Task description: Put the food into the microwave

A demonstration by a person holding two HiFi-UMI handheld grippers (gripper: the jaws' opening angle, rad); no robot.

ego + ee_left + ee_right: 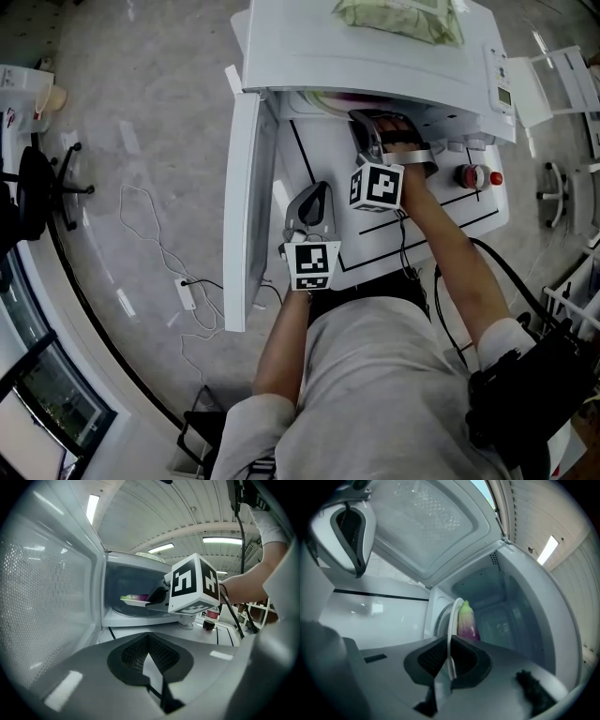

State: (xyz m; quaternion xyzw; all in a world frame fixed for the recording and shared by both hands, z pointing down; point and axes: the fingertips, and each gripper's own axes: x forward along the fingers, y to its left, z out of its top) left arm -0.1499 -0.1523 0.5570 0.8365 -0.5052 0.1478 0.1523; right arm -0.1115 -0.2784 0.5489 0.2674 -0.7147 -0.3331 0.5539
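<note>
The white microwave (375,56) stands with its door (246,206) swung open to the left. My right gripper (375,131) reaches into the cavity, shut on the rim of a white plate (452,630). On the plate lies a purple and green vegetable (467,620). In the left gripper view the plate (133,602) hangs just above the turntable, behind the right gripper's marker cube (194,590). My left gripper (314,202) hovers in front of the opening beside the door, its jaws shut with nothing between them.
A green bag (403,17) lies on top of the microwave. A dark drink bottle (211,619) with a red cap stands on the white table (450,220) to the right. A cable and power strip (186,292) lie on the floor at the left.
</note>
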